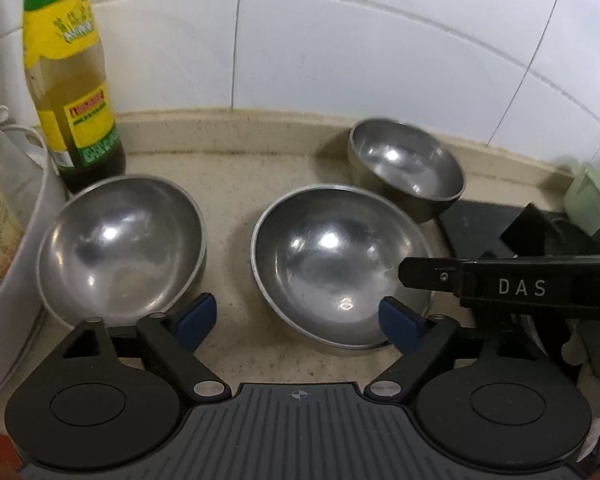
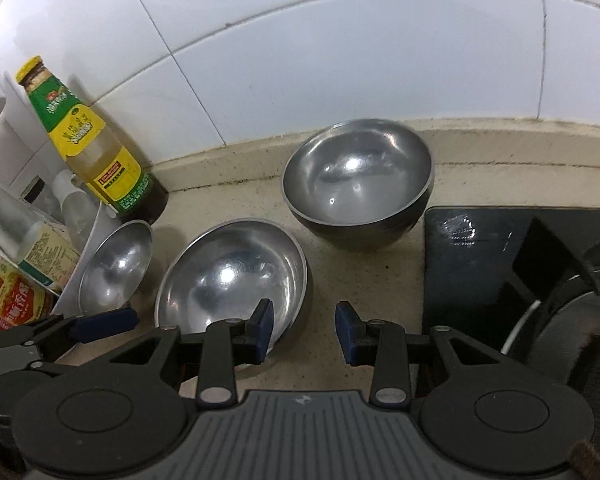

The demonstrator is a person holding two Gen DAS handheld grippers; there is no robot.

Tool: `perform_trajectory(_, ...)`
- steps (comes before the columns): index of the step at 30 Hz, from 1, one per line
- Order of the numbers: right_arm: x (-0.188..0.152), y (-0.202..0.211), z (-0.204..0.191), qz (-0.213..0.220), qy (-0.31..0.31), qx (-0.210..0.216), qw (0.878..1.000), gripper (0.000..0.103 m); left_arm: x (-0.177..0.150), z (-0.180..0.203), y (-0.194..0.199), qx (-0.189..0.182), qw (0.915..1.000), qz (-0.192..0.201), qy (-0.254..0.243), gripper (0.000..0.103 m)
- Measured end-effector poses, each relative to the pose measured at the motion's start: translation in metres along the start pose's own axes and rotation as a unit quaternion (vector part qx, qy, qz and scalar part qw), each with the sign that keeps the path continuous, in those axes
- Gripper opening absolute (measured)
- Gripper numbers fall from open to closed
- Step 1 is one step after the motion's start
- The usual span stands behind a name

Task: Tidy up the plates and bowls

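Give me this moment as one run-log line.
left gripper: open, empty, over near rim of middle bowl | right gripper: open, empty | left bowl, back bowl: untouched, none stacked

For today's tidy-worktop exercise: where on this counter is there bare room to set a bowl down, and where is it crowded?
Bare counter lies between the middle bowl, the far bowl and the black hob. A strip along the wall between bottle and far bowl is free. The corner by the bottle and left bowl is crowded.
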State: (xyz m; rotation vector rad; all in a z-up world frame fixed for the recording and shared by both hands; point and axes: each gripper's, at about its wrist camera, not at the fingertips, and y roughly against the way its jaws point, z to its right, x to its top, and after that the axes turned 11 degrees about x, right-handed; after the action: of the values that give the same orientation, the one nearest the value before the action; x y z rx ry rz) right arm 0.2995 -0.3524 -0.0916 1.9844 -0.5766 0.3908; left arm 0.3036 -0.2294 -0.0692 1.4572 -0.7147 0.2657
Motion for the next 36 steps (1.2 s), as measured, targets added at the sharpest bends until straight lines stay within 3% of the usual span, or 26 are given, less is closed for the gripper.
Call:
perform_trajectory(5,0.0,-0.017,0.0,-0.021,-0.001,0.008,1.0,0.031,0.002,-0.001,-0.017,-0.002,0.9997,-0.022,0.004,0.073)
perform_trajectory(11,-0.002,-0.029,0.002,-0.039,-0.011,0.026,0.999,0.021,0.002,0.002,-0.023,-0.012,0.9993,-0.032,-0.013,0.062)
perform_trajectory(24,-0.026,-0.002,-0.008,-0.083,-0.021,0.032,0.996,0.021,-0.02,0.023,0.016,-0.032,0.9971,-0.037,-0.058,0.071)
perform_trajectory(29,-0.025,0.001,-0.008,-0.087,-0.02,0.027,0.996,0.023,-0.021,0.018,0.018,-0.033,0.9972,-0.044,-0.05,0.071)
perform_trajectory(36,-0.023,0.01,-0.006,-0.075,-0.01,0.007,0.997,0.025,-0.016,-0.002,0.03,-0.016,0.9993,-0.029,-0.019,0.08)
